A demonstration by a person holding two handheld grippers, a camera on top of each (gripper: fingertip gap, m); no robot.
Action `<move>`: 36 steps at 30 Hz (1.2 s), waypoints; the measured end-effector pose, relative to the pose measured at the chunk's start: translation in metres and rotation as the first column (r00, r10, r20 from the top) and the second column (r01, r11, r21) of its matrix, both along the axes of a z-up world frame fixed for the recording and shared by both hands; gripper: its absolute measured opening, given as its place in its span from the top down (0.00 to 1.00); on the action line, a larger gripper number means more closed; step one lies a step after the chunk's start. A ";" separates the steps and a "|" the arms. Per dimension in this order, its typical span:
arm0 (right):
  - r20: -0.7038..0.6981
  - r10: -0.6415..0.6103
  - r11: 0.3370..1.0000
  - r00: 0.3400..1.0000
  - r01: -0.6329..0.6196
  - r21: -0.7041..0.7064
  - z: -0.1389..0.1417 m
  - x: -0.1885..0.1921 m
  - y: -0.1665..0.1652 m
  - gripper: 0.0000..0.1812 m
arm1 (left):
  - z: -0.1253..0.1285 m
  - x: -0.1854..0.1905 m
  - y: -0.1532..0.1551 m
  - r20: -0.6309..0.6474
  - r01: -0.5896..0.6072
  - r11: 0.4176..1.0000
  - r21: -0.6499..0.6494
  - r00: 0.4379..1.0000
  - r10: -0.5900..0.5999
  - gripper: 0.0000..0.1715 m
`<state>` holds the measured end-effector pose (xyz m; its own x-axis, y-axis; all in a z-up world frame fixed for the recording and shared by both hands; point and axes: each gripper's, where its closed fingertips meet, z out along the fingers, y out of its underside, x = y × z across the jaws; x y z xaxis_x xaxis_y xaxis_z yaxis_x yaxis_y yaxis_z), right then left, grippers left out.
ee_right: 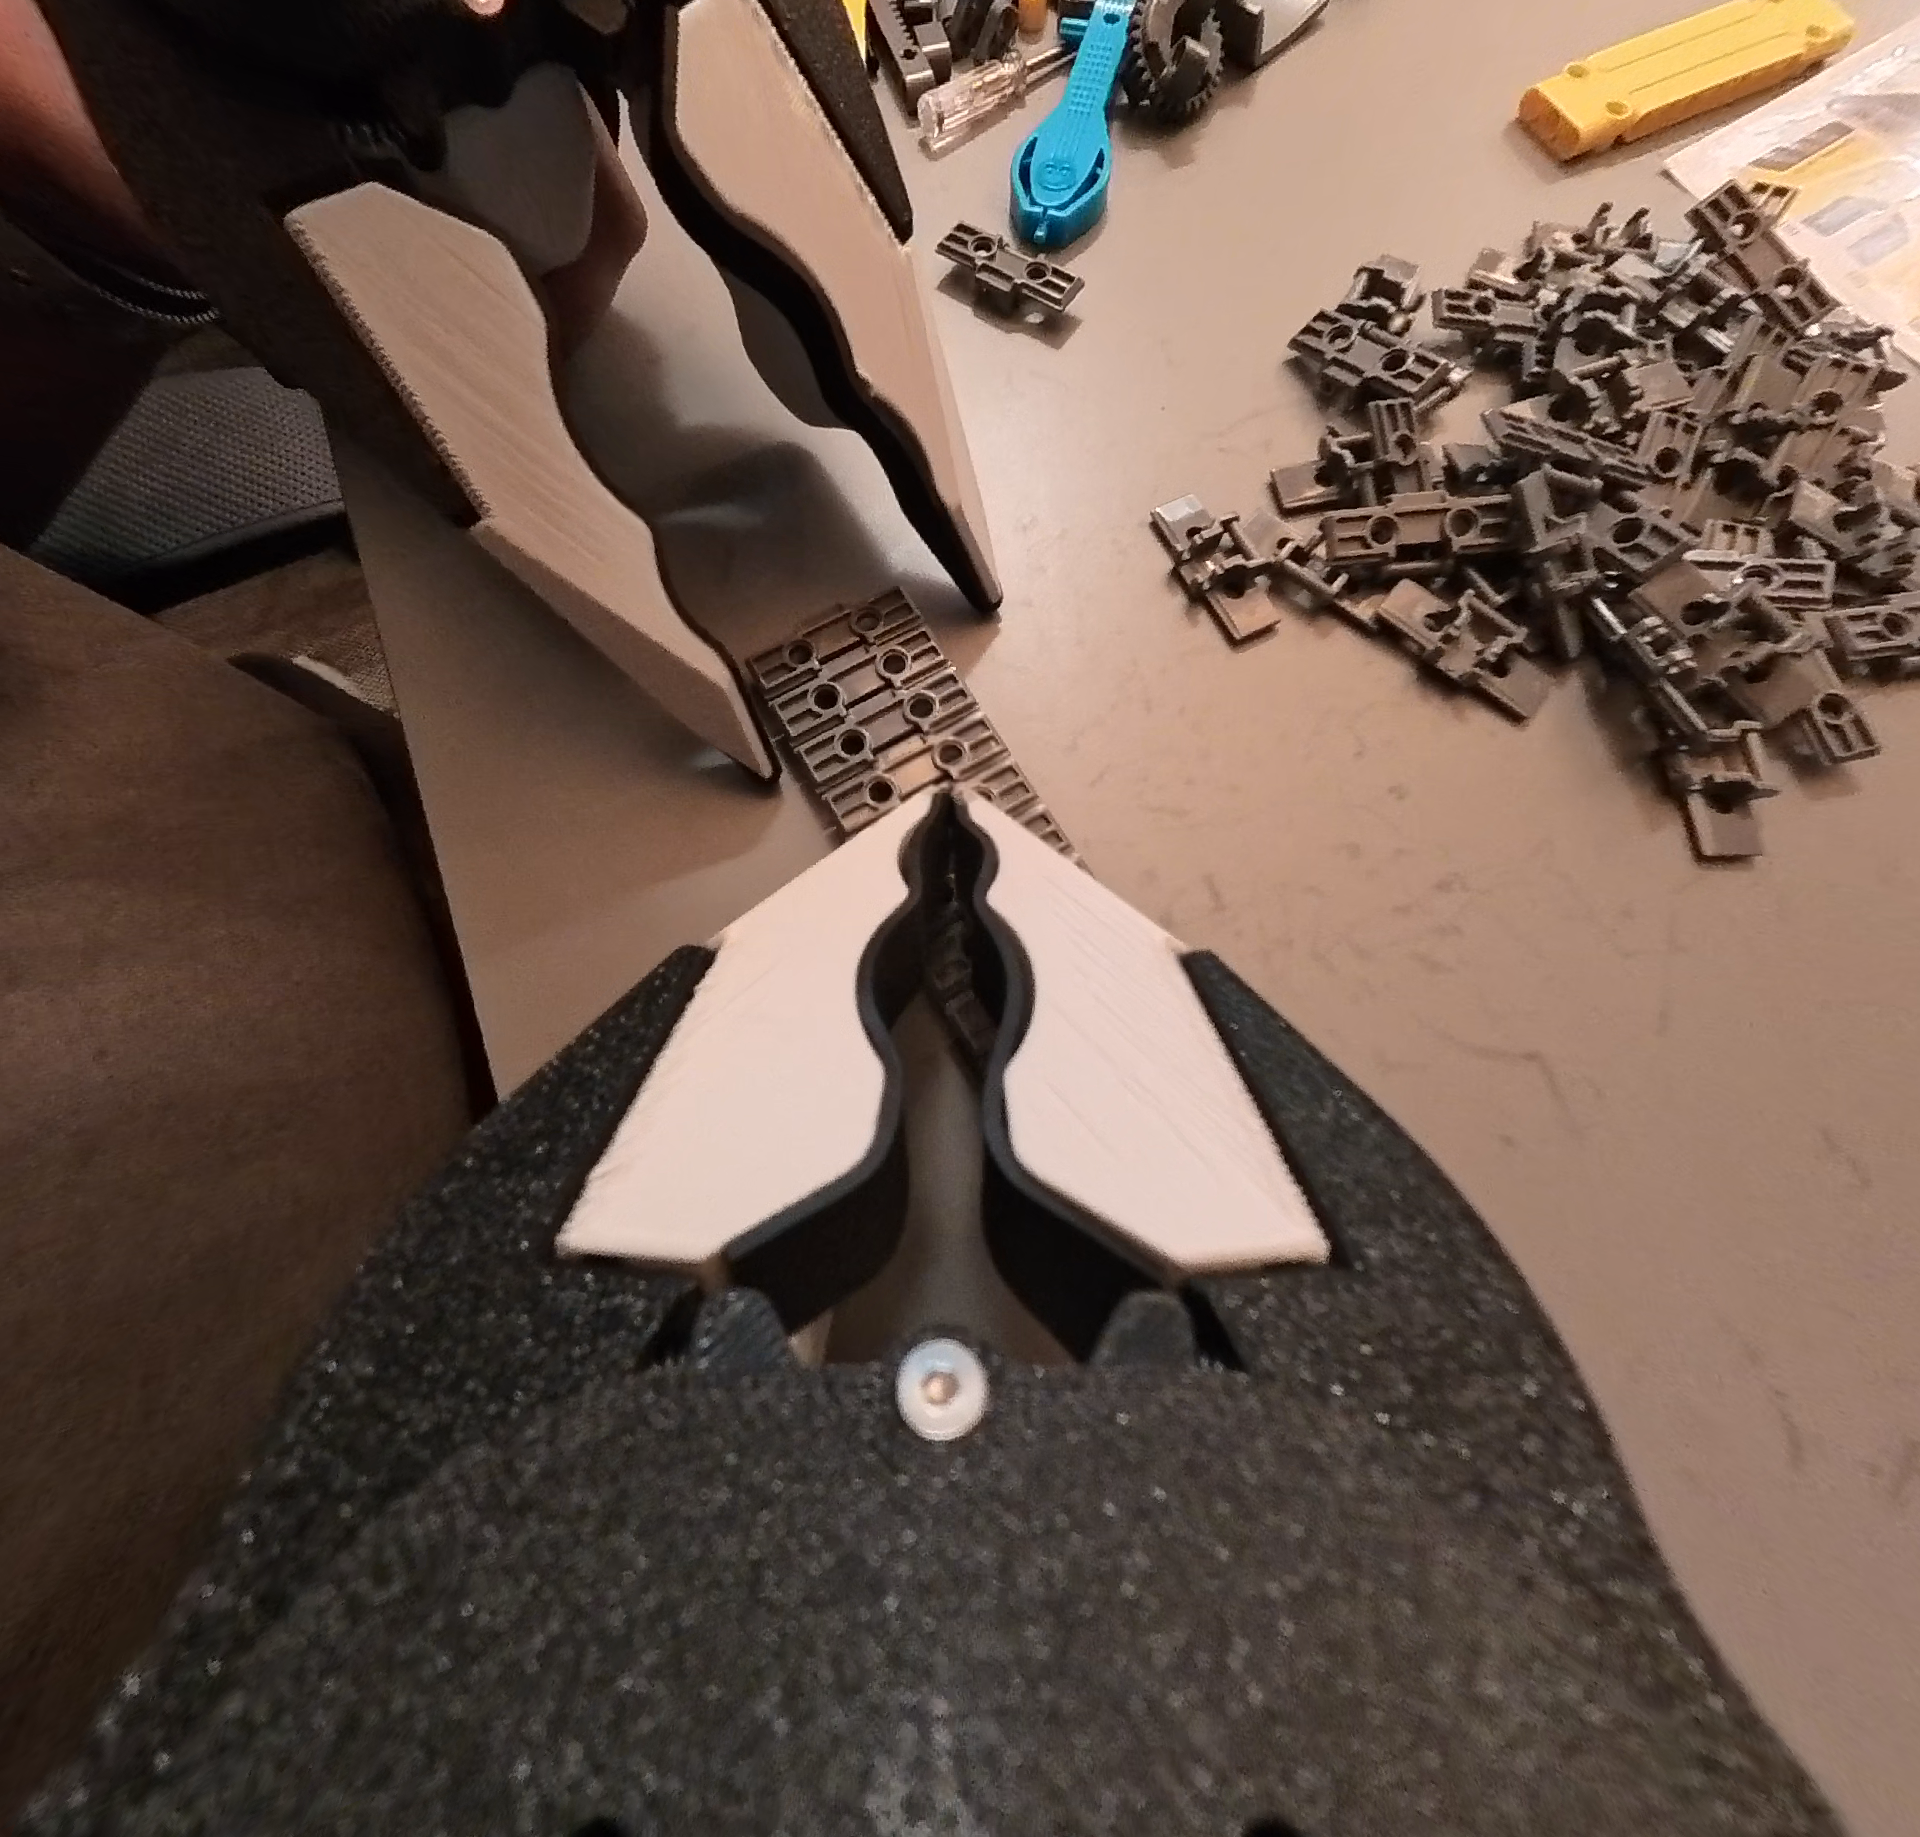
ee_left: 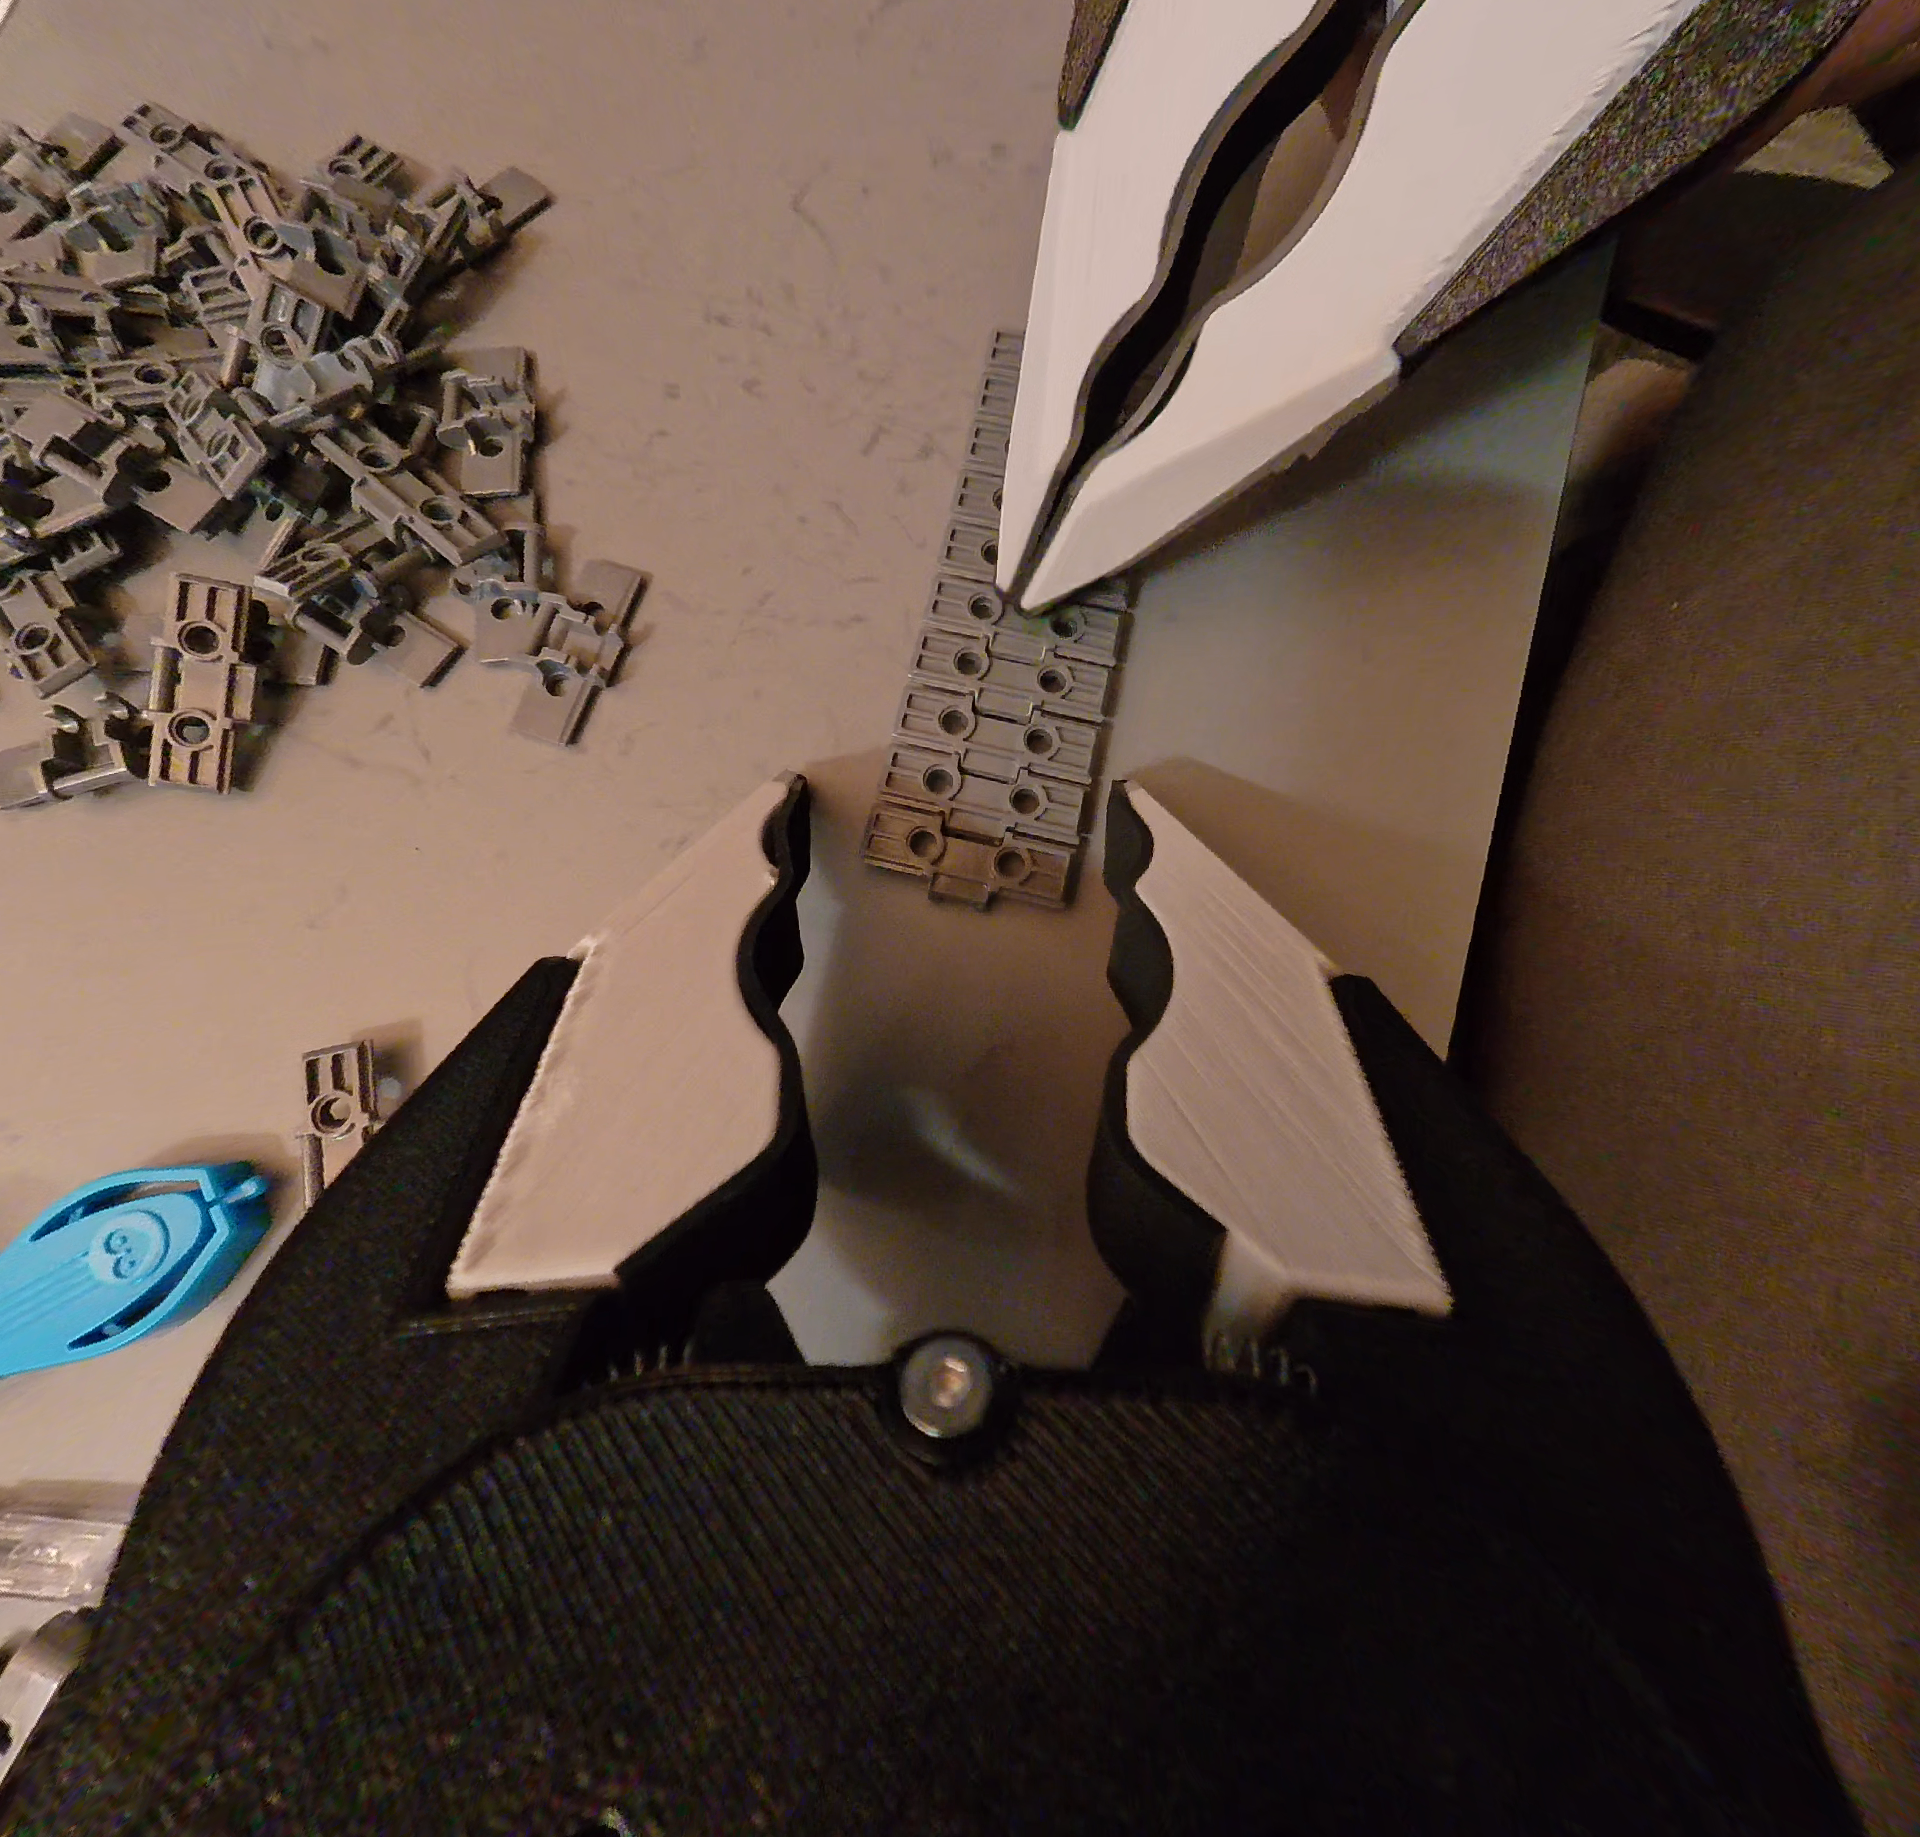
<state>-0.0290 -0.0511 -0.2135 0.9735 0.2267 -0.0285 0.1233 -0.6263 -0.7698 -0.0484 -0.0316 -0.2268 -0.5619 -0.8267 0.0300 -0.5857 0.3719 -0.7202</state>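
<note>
A chain of joined grey track links [ee_left: 997, 738] lies flat on the beige table [ee_left: 727, 177] near its edge. My left gripper [ee_left: 958, 800] is open and straddles the chain's near end without touching it. My right gripper [ee_left: 1023, 598] is shut, and its tips rest on the middle of the chain. In the right wrist view the right gripper [ee_right: 945, 800] sits tip-down on the chain [ee_right: 873, 717], and the open left gripper [ee_right: 875, 684] stands over the chain's far end.
A pile of loose grey links [ee_left: 260, 416] [ee_right: 1662, 540] lies on the table. A single link [ee_right: 1008, 265], a blue plastic tool [ee_right: 1070, 125], a clear-handled screwdriver [ee_right: 977, 99], a yellow panel [ee_right: 1683, 68] and a paper booklet [ee_right: 1818, 125] lie farther off. Dark fabric [ee_left: 1714, 852] lies beyond the table edge. Left and right tips are no more than a few centimetres apart.
</note>
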 end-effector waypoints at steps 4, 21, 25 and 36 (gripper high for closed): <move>0.002 -0.024 1.000 1.000 0.024 0.005 0.001 0.007 -0.004 1.00 | 0.000 0.000 0.000 -0.001 -0.001 1.000 -0.002 1.000 0.001 0.68; 0.000 -0.065 0.998 0.998 0.065 -0.023 -0.002 0.021 -0.019 1.00 | 0.000 0.000 0.000 0.000 -0.002 1.000 0.003 1.000 0.002 0.68; 0.034 -0.085 0.996 0.996 0.085 0.007 0.007 0.028 -0.022 1.00 | 0.000 0.000 0.000 -0.001 -0.003 1.000 0.001 1.000 0.003 0.68; 0.061 -0.088 0.996 0.994 0.089 -0.018 -0.001 0.029 -0.025 1.00 | 0.000 0.000 0.000 0.000 -0.004 1.000 0.006 1.000 0.004 0.68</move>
